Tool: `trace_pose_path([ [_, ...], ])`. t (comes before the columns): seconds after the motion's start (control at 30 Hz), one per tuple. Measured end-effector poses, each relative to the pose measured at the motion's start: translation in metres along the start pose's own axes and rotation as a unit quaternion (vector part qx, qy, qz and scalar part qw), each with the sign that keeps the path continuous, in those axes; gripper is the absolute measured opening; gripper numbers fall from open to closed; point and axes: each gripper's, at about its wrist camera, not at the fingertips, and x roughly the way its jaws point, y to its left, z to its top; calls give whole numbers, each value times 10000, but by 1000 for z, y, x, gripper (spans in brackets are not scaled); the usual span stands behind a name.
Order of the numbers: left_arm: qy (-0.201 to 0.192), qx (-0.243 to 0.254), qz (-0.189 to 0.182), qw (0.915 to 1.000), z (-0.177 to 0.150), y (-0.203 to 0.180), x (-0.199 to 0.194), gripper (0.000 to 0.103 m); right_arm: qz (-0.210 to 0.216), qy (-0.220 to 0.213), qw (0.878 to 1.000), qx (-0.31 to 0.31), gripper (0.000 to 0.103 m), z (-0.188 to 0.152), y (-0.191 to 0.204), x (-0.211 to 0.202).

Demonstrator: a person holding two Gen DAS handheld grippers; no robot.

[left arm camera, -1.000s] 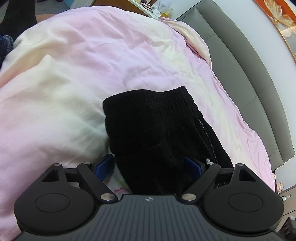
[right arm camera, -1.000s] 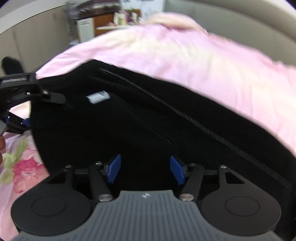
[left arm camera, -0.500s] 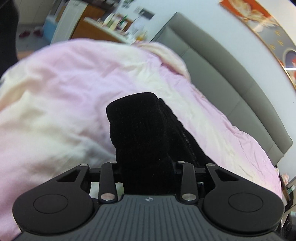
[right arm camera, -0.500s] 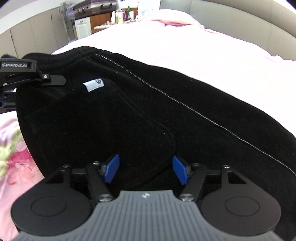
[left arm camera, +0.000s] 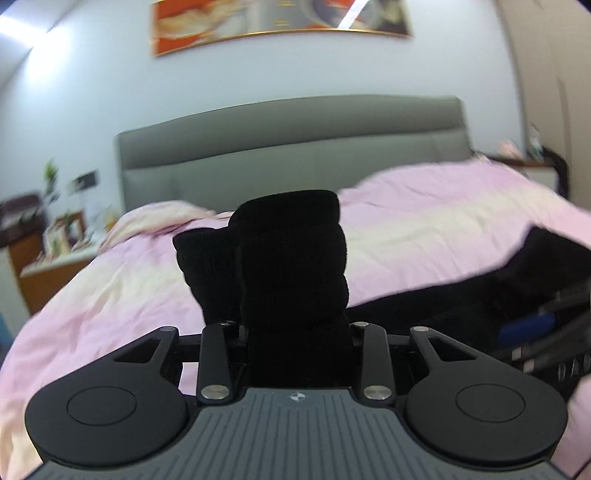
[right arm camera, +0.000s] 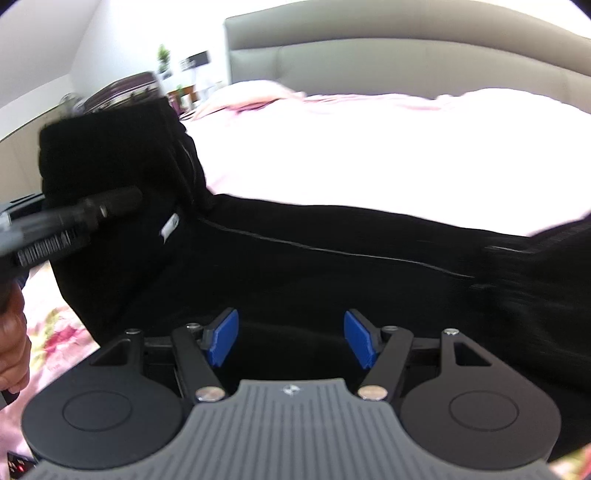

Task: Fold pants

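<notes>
Black pants [right arm camera: 332, 273] lie across a pink bed cover [right arm camera: 369, 147]. My left gripper [left arm camera: 295, 332] is shut on the ribbed waistband end of the pants [left arm camera: 291, 258] and holds it lifted off the bed; its pads are hidden by the cloth. In the right wrist view this lifted end [right arm camera: 110, 162] stands up at the left, with the left gripper [right arm camera: 66, 218] blurred beside it. My right gripper [right arm camera: 290, 338] is open, its blue pads [right arm camera: 223, 336] just above the flat pants, holding nothing. A white label [right arm camera: 170, 229] shows on the pants.
A grey padded headboard [left arm camera: 295, 147] stands behind the bed. A wooden bedside table [left arm camera: 44, 269] with clutter is at the left. A framed picture [left arm camera: 280, 22] hangs on the wall. The cover has a floral print [right arm camera: 51, 332] near my left hand.
My left gripper has shut on the waistband end and lifted it, swinging round to face the headboard. My right gripper stays open over the pants.
</notes>
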Motion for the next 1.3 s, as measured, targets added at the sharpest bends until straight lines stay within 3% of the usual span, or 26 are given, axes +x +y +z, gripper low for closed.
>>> trace_pose_path([
  [0.13,111,825,-376,9958,-8,-47,15,39,-280,-73,9993,256,61,-2,-34,-23],
  [0.23,563,1274,-609,9884,-22,-78,30,47,-449,-132,9980,419,61,-1,-52,-34],
  [0.27,783,1268,-780,9857,-28,-83,39,56,-503,-139,9974,491,61,-1,-56,-37],
  [0.33,1238,1114,-1149,9793,-39,-93,46,58,-588,-98,9961,657,61,-1,-64,-41],
  [0.43,1195,1139,-1287,9779,-38,-98,40,72,-654,-99,9951,731,61,2,-66,-42],
  [0.5,1273,760,-1582,9762,-31,-84,34,84,-643,-133,9955,681,62,3,-52,-36],
  [0.57,1266,112,-1915,9732,-22,-60,25,84,-581,-135,9962,628,63,6,-47,-36],
  [0.67,1158,-1072,-2204,9626,-15,-10,14,89,-369,-18,9977,575,73,19,-37,-23],
  [0.83,1219,-2617,-1676,9426,-30,72,15,96,188,339,9960,808,74,36,-17,10],
  [0.87,1320,-2885,-1576,9352,-38,84,19,96,291,384,9952,850,74,39,-14,17],
  [1.03,2060,-4012,-1688,8764,-85,116,43,96,574,854,9878,1170,74,45,-9,63],
  [1.07,2148,-4125,-1796,8669,-92,116,47,96,719,980,9844,1272,76,44,-11,73],
  [1.1,2183,-4165,-1857,8628,-96,115,50,96,866,1014,9821,1333,75,43,-12,80],
  [1.13,2209,-4152,-1877,8623,-98,113,54,96,1032,1033,9796,1381,74,43,-13,86],
  [1.2,2296,-4030,-1817,8671,-100,108,63,96,1170,1134,9775,1338,36,42,-11,94],
  [1.3,2316,-3827,-1706,8779,-96,99,64,96,1248,1067,9765,1394,23,46,-12,89],
])
